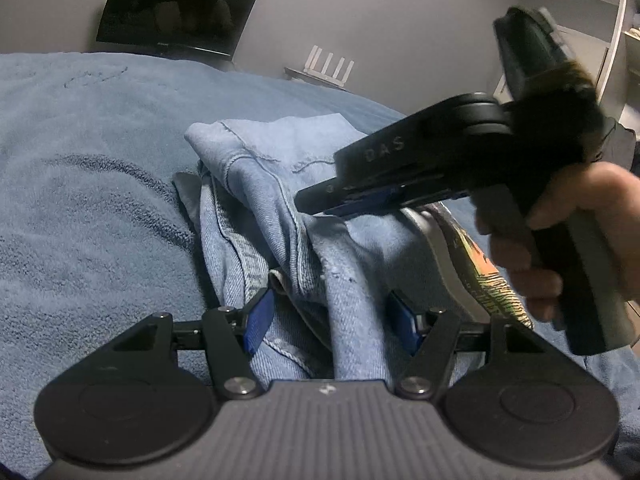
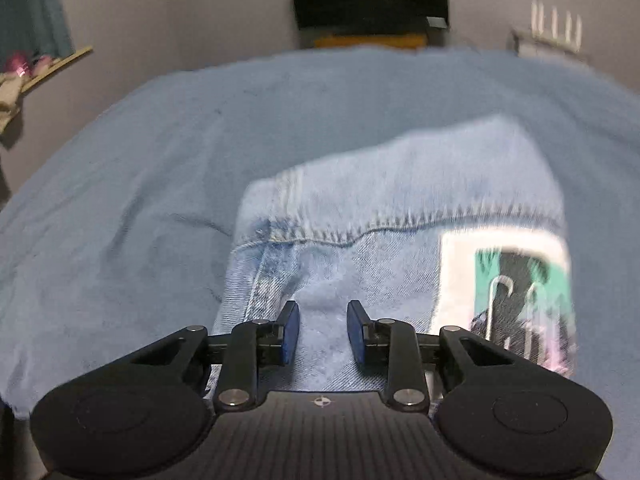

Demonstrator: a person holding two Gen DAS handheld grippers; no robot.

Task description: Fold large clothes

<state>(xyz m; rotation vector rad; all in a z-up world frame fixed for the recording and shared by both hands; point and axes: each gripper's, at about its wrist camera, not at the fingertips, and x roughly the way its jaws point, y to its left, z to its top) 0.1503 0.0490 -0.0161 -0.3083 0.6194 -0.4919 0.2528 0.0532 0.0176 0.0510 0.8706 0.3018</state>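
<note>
Denim jacket (image 1: 280, 208) lying bunched on blue blanket (image 1: 88, 200), landmark for all below. Left gripper (image 1: 332, 320) sitting at jacket's near edge, fingers apart, thick denim fold lying between them, pads not clearly pressing. Right gripper (image 1: 316, 204) hovering over jacket's middle, hand (image 1: 560, 248) holding grip; fingers (image 2: 290, 332) slightly apart, holding nothing. Risk: left fingers closing on too many layers, dragging whole bundle; fold ending up crooked.
</note>
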